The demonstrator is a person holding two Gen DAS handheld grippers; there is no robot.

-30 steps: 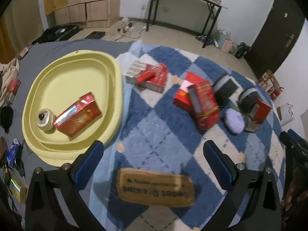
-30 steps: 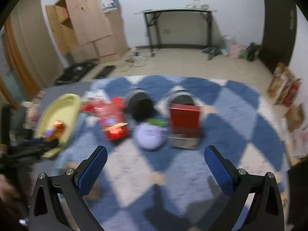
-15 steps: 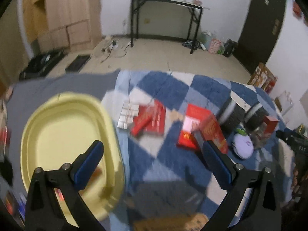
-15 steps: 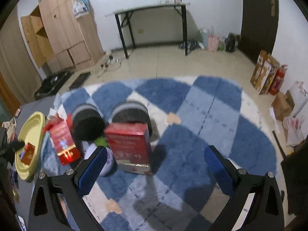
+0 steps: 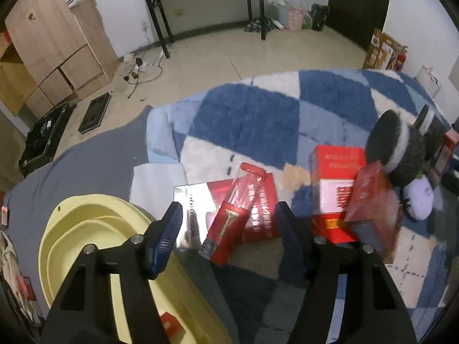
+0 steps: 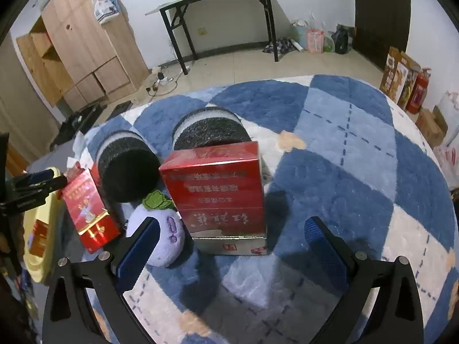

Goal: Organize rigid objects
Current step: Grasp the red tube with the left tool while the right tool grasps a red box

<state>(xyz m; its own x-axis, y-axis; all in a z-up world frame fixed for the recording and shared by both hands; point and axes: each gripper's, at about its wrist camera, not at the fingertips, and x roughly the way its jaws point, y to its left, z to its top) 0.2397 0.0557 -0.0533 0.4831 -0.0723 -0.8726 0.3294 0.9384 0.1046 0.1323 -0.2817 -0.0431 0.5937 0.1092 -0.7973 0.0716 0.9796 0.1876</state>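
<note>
both claws over the red boxes

left wrist: my left gripper (image 5: 229, 223) has just been narrowing, released, jaws flanking a slim red box (image 5: 235, 218) on a flat red carton (image 5: 258, 200), beside the yellow tub (image 5: 94, 246).

right wrist: my right gripper (image 6: 229, 240) is spread wide, empty, before an upright red box (image 6: 218, 195) on the rug (image 6: 344, 172).

My rug (image 6: 330, 172) is shaggy cloth; the red boxes (image 6: 218, 195) wear glossy film, the yellow basin (image 5: 86, 229) smooth matt plastic.
</note>
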